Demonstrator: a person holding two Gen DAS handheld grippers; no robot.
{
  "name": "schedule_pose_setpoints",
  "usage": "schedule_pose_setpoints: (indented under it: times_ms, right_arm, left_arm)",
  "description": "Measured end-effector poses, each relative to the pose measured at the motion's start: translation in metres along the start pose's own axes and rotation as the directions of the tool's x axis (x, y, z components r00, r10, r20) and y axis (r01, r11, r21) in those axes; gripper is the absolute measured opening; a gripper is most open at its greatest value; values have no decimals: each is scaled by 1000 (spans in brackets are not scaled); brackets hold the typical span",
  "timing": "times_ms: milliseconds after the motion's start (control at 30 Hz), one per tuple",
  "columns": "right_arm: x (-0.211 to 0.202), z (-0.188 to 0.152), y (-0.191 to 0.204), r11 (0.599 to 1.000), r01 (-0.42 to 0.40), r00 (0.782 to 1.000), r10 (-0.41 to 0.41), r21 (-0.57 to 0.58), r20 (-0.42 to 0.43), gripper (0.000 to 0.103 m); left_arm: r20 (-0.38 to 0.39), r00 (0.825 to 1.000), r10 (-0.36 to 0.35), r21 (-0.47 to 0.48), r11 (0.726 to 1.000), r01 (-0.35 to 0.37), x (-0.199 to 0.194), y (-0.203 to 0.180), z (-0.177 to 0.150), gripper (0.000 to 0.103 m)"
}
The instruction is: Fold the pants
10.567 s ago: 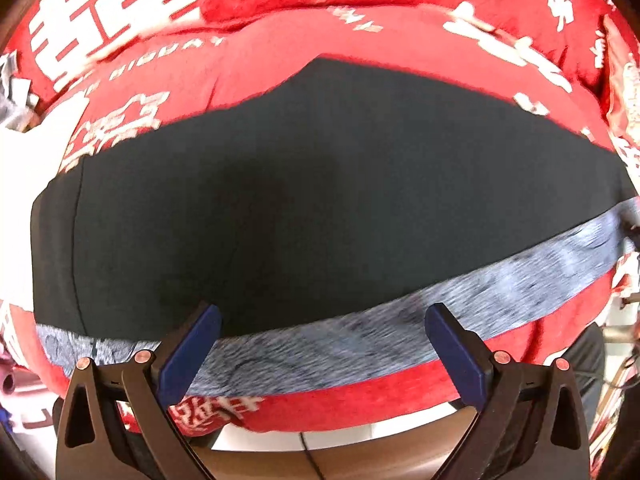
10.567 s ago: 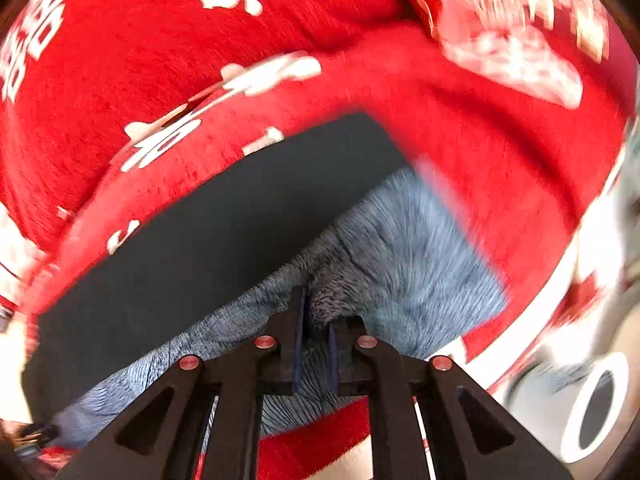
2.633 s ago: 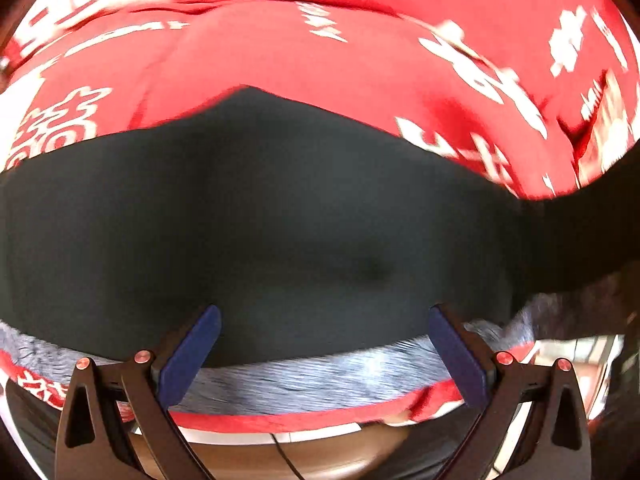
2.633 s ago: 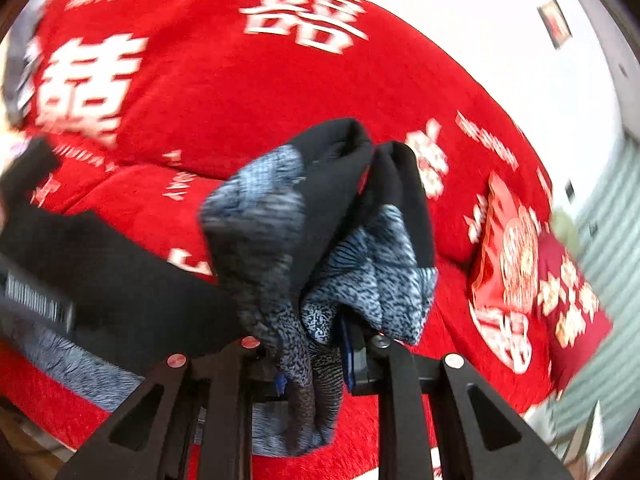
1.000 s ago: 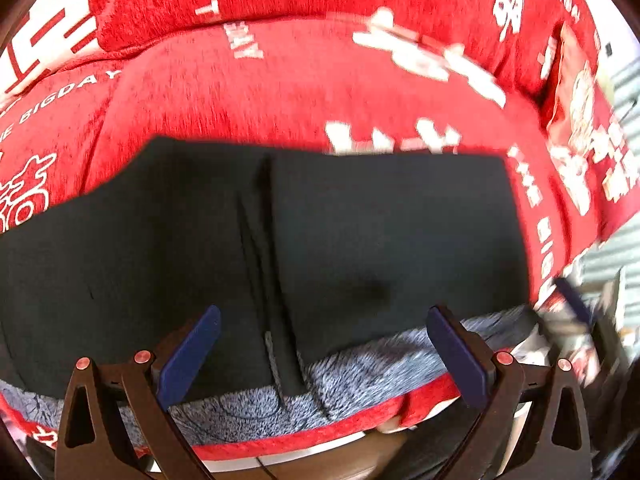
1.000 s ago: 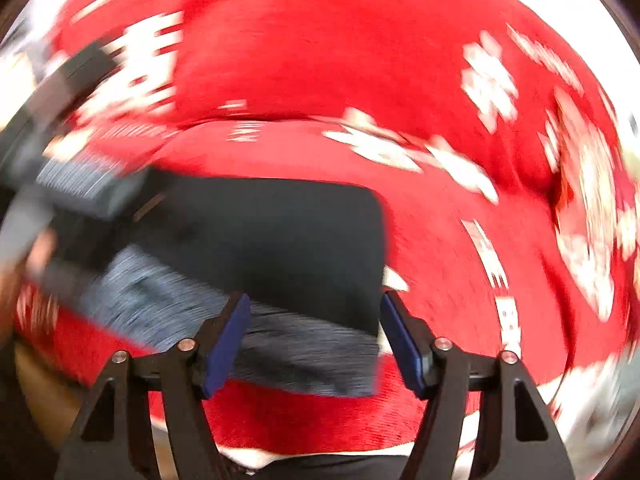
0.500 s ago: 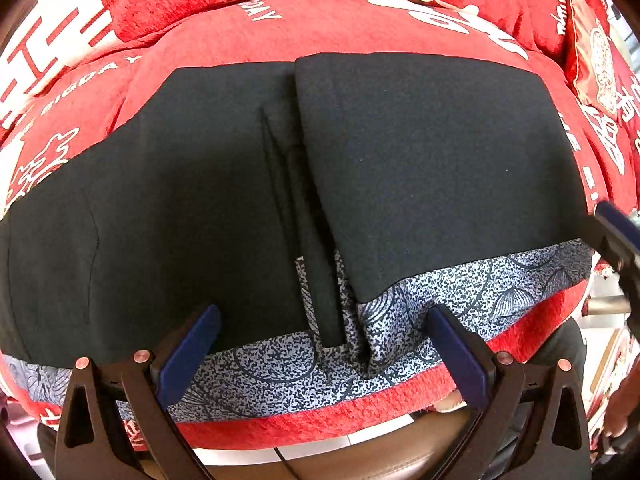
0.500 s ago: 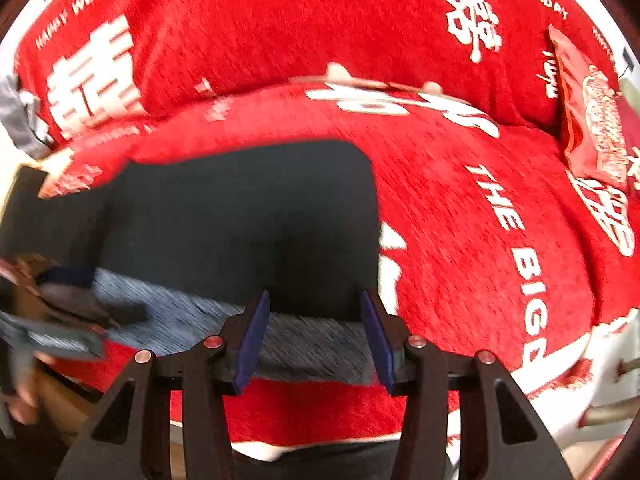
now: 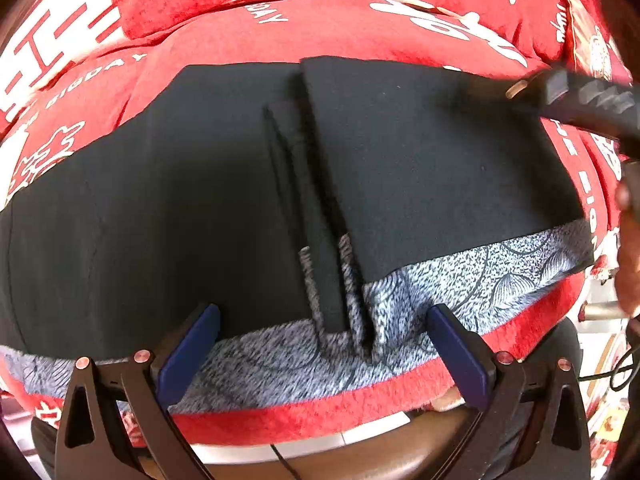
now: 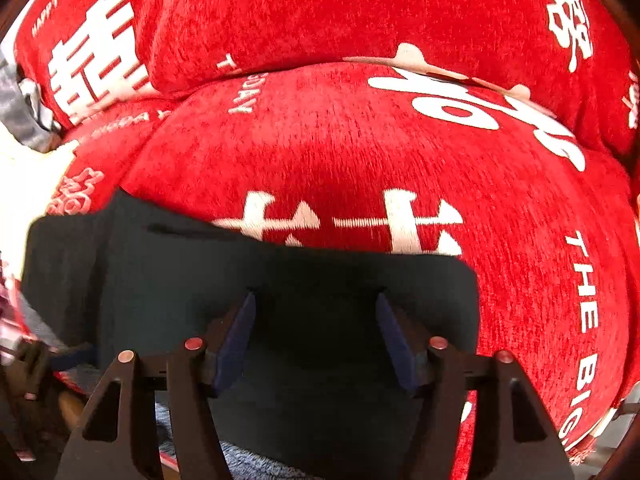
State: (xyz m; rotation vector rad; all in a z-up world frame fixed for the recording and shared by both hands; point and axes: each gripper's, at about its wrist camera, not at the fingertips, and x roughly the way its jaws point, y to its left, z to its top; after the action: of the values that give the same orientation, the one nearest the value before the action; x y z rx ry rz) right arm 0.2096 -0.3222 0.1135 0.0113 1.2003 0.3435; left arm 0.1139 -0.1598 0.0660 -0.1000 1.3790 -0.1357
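Observation:
Black pants (image 9: 200,208) with a grey patterned band (image 9: 460,284) along the near edge lie flat on a red sofa seat. Their right end is folded over to the left, and its edge (image 9: 320,168) runs down the middle. My left gripper (image 9: 322,344) hovers open over the grey band at the near edge, with nothing between its fingers. My right gripper (image 10: 316,336) stands over the folded black part (image 10: 280,288), its jaws opening, no cloth pinched between them. Its black body (image 9: 580,96) shows blurred at the upper right of the left wrist view.
The red sofa cover (image 10: 360,152) with white lettering fills the seat and backrest. A red patterned cushion (image 9: 592,40) lies at the far right. A person's hand (image 9: 628,264) shows at the right edge. Brown floor (image 9: 340,460) lies below the sofa's front edge.
The right gripper has moved from the near edge up over the folded black part, and its jaws have widened. The left gripper has barely moved. The fold lies as before.

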Motion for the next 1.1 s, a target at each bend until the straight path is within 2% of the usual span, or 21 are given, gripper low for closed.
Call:
schedule_pose_setpoints:
  times_ms: [33,67,133,233,333,400,433,567,667,767,833,867,967,1100]
  right_arm:
    - [-14,2,-11,999,-32,999,31,43,44,69]
    - [-27,5,-26,995,-52,996,45,85,83,76]
    - [-43,7,-50,986,-56,992,37,159,125,83]
    - [-42,7,-72,970,-75,994,53,231,99,83]
    - [-30,6,-64,974,-90,995,78,210,64,83]
    - [-19,5,-52,975,-121,992,114,185,48,83]
    - [-14,2,-44,980,-118,993,113,162,42,83]
    - [-14,-19,-24,998,-22,999,20,55,40,84]
    - [-30,-57,-13,1000,-25,999,26,-17,40,84]
    - [-41,-95,-12,996,23,1000,-22,-89,11,84]
    - [-47,-109,-20,998,23,999,-24,-60,-26,85]
    - [-52,-115,-27,1000,-3,1000,3,-12,-31,85]
    - [-71,-119,-25,999,-21,999,19,27,46,85]
    - [-75,-108,0,998,63,990,-63,4,123,85]
  left_arm:
    - [16,1000,-18,-27,999,19,-7,6,2,103]
    - [28,999,-29,-40,999,30,-12,9,4,103]
    - [64,997,-40,-76,996,45,-22,17,18,103]
    - [72,997,-27,-111,993,35,-24,19,42,103]
    - [52,998,42,-125,992,-36,-10,14,69,103]
    - [26,994,104,-117,988,-101,2,12,74,103]
    - [-3,992,127,-117,985,-126,11,12,73,103]
    - [7,998,66,-145,987,-64,15,20,58,103]
    - [14,998,54,-119,992,-52,14,20,49,103]
    - [27,998,55,-86,995,-53,13,15,40,103]
    - [27,998,55,-81,995,-52,11,15,36,103]
    - [22,998,53,-85,995,-51,10,15,34,103]
    - [24,998,56,-87,995,-54,4,13,26,103]
    - [39,996,74,-45,996,-73,-1,9,10,103]
